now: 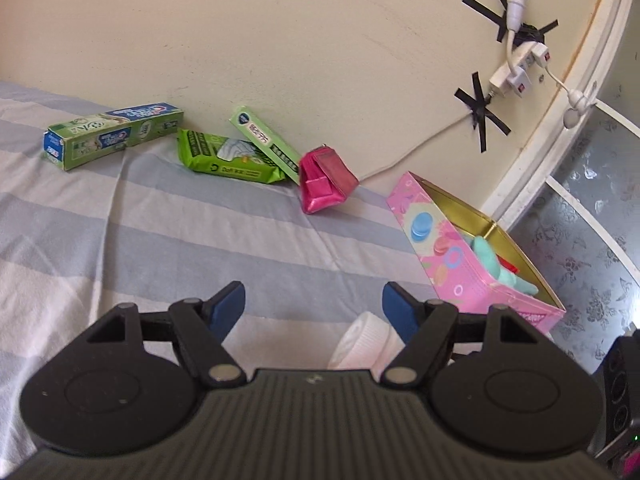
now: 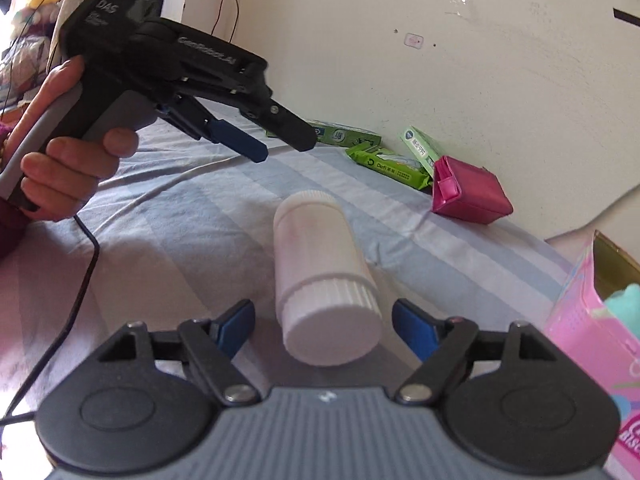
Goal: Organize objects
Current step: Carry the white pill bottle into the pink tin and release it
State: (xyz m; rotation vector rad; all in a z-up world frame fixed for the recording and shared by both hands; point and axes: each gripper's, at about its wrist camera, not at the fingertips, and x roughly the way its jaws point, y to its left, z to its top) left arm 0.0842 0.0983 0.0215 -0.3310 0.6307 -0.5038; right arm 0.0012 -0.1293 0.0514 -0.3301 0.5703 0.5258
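Right wrist view gives the best read here, so going big to small. Biggest thing is the bed with its striped sheet (image 2: 192, 216), everything sits on it against a cream wall. Next, the pink box (image 2: 592, 320) at the right edge, lid open, something soft and teal already inside. Looks like that's the bin for the tidy-up, though that's my guess from the task.

Then the white bottle (image 2: 320, 264), lying on its side, cap end pointing at the camera, right in front of the right gripper (image 2: 324, 316). The jaws are spread wide with the cap sitting between the blue pads, but there's daylight on both sides, so nothing is gripped. The left gripper (image 2: 280, 142) is up in the air on the left, a hand (image 2: 64, 160) on its handle, jaws apart and holding nothing too.

Smaller stuff along the wall: the toothpaste box (image 1: 116, 138), the green wipes pack (image 1: 228, 156), a second slim green box (image 1: 264, 140) leaning on it, and the magenta pouch (image 1: 326, 178).

If the bottle's next, I'd slide forward so the pads land on the body, not the ribbed cap, close square across it, and lift level. It's round and lying down, so an off-centre pinch could roll it away. Box is just beside it.
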